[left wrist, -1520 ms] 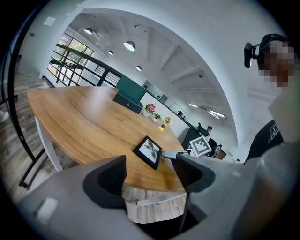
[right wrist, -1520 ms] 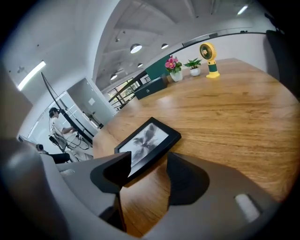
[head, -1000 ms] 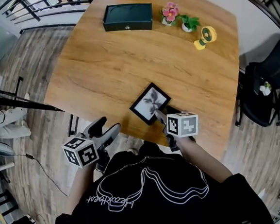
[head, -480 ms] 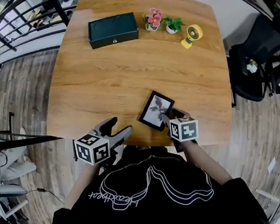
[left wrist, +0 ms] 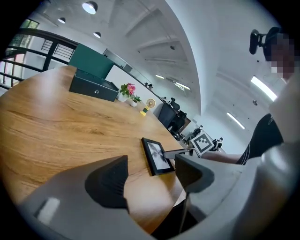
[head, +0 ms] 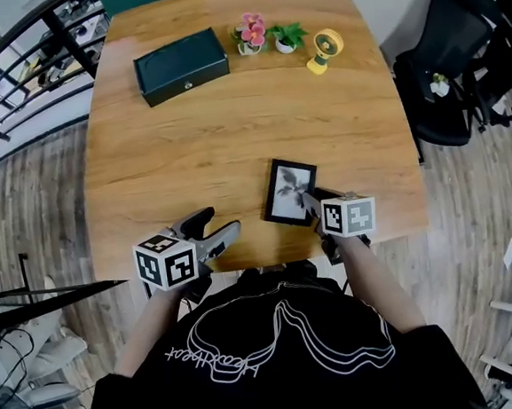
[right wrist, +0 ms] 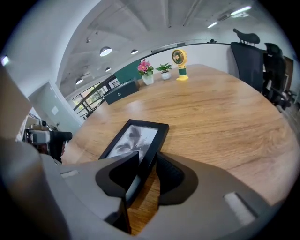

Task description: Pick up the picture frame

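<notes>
The picture frame [head: 289, 192], black with a grey plant print, lies near the front edge of the wooden table [head: 232, 130]. My right gripper [head: 309, 205] is shut on its near right edge; in the right gripper view one jaw lies over the print and the other outside the rim of the picture frame [right wrist: 133, 138]. Its far end looks to rest on the wood. My left gripper [head: 212, 228] stands open and empty at the table's front edge, left of the frame. From the left gripper view the picture frame [left wrist: 157, 154] shows beyond the open jaws.
At the table's far side stand a dark box [head: 181, 66], a pot of pink flowers [head: 253, 33], a small green plant [head: 288, 38] and a yellow desk fan [head: 323, 49]. A black office chair [head: 441, 85] is off the right side.
The head view has swung round. The frame, held by the right gripper, has turned from a diamond slant to nearly square with the table. The left gripper has come up to the table edge.
</notes>
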